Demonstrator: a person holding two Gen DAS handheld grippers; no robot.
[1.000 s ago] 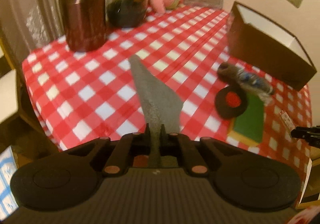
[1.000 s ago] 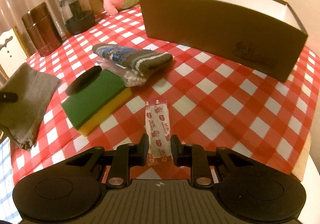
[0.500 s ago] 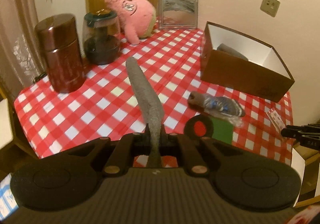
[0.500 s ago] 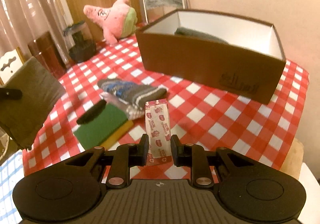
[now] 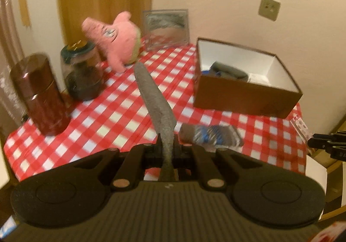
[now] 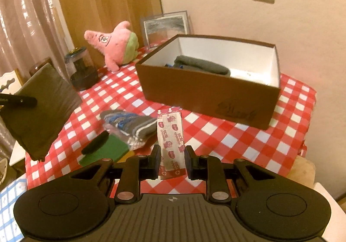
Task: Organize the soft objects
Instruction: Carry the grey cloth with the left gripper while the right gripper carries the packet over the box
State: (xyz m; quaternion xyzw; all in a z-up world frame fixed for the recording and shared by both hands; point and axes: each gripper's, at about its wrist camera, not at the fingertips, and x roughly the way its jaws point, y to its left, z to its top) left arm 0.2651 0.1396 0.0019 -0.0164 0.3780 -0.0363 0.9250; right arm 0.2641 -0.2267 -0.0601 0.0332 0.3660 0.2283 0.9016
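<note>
Left hand-held gripper (image 5: 167, 148) clamps a flat grey-brown cloth (image 5: 154, 99) above the red-checked desk (image 5: 121, 103). Right hand-held gripper (image 6: 172, 161) pinches a pink-printed plaster strip (image 6: 170, 134) before the brown cardboard box (image 6: 207, 95).

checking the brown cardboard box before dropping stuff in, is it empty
No, the brown cardboard box already holds a dark grey folded fabric item lying against its white inside wall.

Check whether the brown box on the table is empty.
Not empty. The open-topped brown box already holds a dark grey sock against its white inside, with a bit of blue beside it. What else lies under it cannot be told.
</note>
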